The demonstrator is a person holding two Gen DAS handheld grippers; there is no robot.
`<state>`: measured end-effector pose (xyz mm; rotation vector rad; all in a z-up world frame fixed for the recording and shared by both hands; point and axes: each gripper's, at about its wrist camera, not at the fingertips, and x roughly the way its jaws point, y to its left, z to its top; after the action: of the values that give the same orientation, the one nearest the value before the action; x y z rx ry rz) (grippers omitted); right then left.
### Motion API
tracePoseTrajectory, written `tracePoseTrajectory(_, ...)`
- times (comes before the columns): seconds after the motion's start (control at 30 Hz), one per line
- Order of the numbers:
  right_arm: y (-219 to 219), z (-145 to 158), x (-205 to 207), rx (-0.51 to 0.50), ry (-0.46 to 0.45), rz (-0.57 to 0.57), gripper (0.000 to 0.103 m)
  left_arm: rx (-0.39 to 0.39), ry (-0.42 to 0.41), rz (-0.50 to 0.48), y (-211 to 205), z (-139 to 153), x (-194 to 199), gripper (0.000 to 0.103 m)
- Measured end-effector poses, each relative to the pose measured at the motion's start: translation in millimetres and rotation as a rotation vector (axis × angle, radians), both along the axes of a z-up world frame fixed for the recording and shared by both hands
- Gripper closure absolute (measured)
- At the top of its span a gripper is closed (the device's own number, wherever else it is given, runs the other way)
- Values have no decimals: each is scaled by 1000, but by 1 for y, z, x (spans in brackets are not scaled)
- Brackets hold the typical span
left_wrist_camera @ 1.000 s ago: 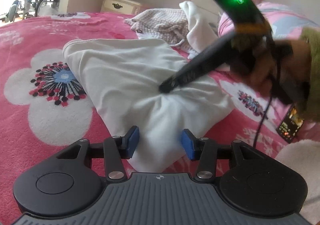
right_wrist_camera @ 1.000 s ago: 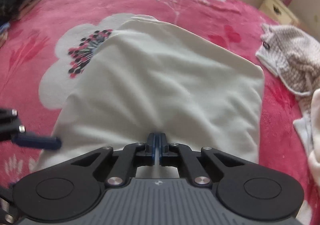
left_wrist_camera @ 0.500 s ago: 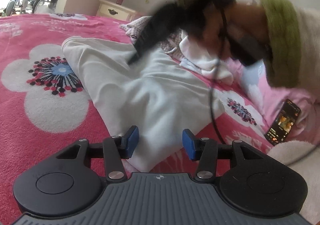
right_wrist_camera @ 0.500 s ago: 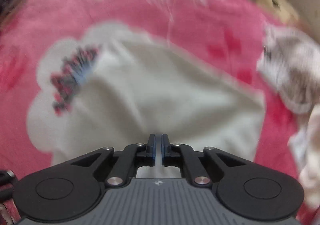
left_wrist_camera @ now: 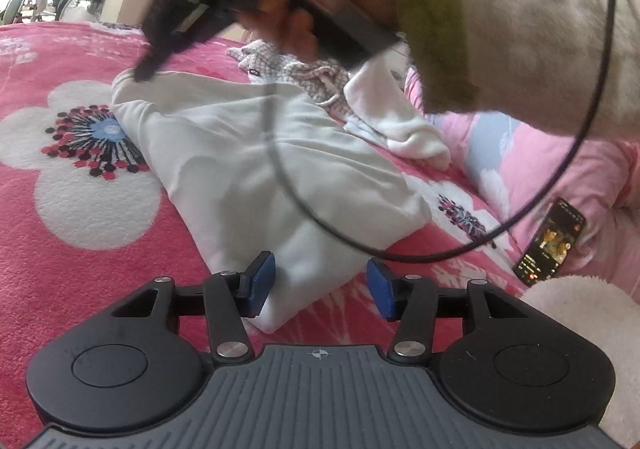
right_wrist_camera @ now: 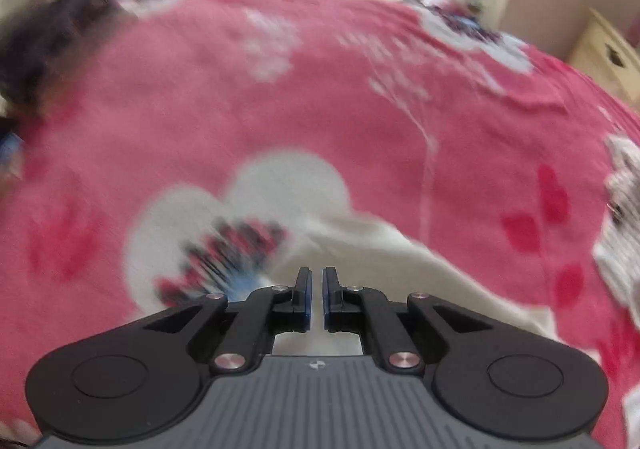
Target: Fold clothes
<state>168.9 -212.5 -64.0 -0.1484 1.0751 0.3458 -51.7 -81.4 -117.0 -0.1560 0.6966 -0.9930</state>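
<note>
A white folded garment [left_wrist_camera: 256, 169] lies on the pink flowered blanket [left_wrist_camera: 80, 269]. My left gripper [left_wrist_camera: 320, 285] is open, low at the garment's near corner, which sits between the blue pads [left_wrist_camera: 260, 281]. In the left wrist view the right gripper [left_wrist_camera: 172, 29] is blurred, held up by a hand above the garment's far end. The right wrist view is blurred too: the right gripper [right_wrist_camera: 316, 297] has a narrow gap between its pads and holds nothing, with the garment's far edge [right_wrist_camera: 384, 269] just below it.
A checked knit garment [left_wrist_camera: 288, 65] and white clothing [left_wrist_camera: 400, 125] lie beyond the folded piece. A phone [left_wrist_camera: 550, 241] rests by a pink pillow [left_wrist_camera: 540, 157]. A black cable [left_wrist_camera: 400, 255] hangs over the garment. A cream bedside cabinet [right_wrist_camera: 608, 53] stands past the bed.
The right gripper has lifted off the middle of the garment and swung up toward its far end, and its pads have parted slightly. The left gripper has barely moved.
</note>
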Motion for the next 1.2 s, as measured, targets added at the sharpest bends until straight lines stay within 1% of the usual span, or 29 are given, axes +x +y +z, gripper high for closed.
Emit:
tracePoseTrajectory(0.03, 0, -6, 7, 15, 10, -10, 98, 5, -5, -4, -1, 0, -1, 51)
tracePoseTrajectory(0.07, -1, -21, 16, 0, 31, -37, 98, 10, -10, -7, -2, 0, -2, 51)
tracePoseTrajectory(0.1, -2, -37, 25, -22, 55, -67, 101, 13, -14, -9, -2, 0, -2, 51)
tracePoseTrajectory(0.13, -7, -49, 31, 5, 66, -92, 103, 14, -15, -10, -3, 0, -3, 51)
tracePoseTrajectory(0.2, -28, -47, 34, 137, 60, -179, 103, 17, -18, -10, -3, 0, -4, 51)
tracePoseTrajectory(0.23, -38, -41, 32, 180, 48, -219, 102, 20, -19, -9, -3, 1, -4, 51)
tracePoseTrajectory(0.27, -48, -31, 25, 184, 22, -234, 101, 23, -20, -8, -4, 1, -5, 51)
tracePoseTrajectory(0.33, -69, -7, 6, 170, -34, -247, 96, 28, -21, -5, -5, 2, -6, 51)
tracePoseTrajectory(0.4, -96, 18, -17, 158, -73, -260, 96, 34, -23, -3, -6, 2, -6, 51)
tracePoseTrajectory(0.47, -129, 38, -47, 155, -87, -299, 96, 41, -24, -2, -6, 3, -7, 51)
tracePoseTrajectory(0.53, -156, 44, -73, 147, -63, -336, 95, 56, -26, -5, -8, 5, -8, 51)
tracePoseTrajectory(0.57, -167, 42, -88, 138, -47, -353, 95, 64, -27, -7, -8, 5, -8, 51)
tracePoseTrajectory(0.67, -193, 11, -122, 133, 22, -434, 95, 96, -38, -15, -11, 7, -9, 51)
tracePoseTrajectory(0.7, -200, -5, -128, 127, 50, -470, 95, 106, -40, -18, -13, 9, -10, 51)
tracePoseTrajectory(0.8, -215, -49, -140, 107, 52, -566, 97, 138, -45, -21, -16, 13, -11, 51)
tracePoseTrajectory(0.87, -219, -41, -147, 125, 17, -602, 97, 164, -53, -21, -18, 17, -12, 51)
tracePoseTrajectory(0.93, -221, -27, -154, 149, -21, -634, 93, 183, -61, -8, -15, 24, -12, 51)
tracePoseTrajectory(1.0, -218, -1, -172, 157, -85, -625, 93, 185, -64, 10, -9, 34, -11, 51)
tracePoseTrajectory(1.07, -213, 21, -195, 181, -117, -595, 93, 184, -71, 21, -4, 42, -8, 51)
tracePoseTrajectory(1.13, -204, 29, -211, 172, -109, -554, 93, 189, -83, 13, -8, 48, -3, 51)
tracePoseTrajectory(1.17, -198, 27, -218, 162, -93, -534, 93, 196, -90, 7, -13, 50, 0, 51)
tracePoseTrajectory(1.2, -192, 20, -221, 146, -66, -517, 93, 210, -92, -2, -21, 51, 3, 51)
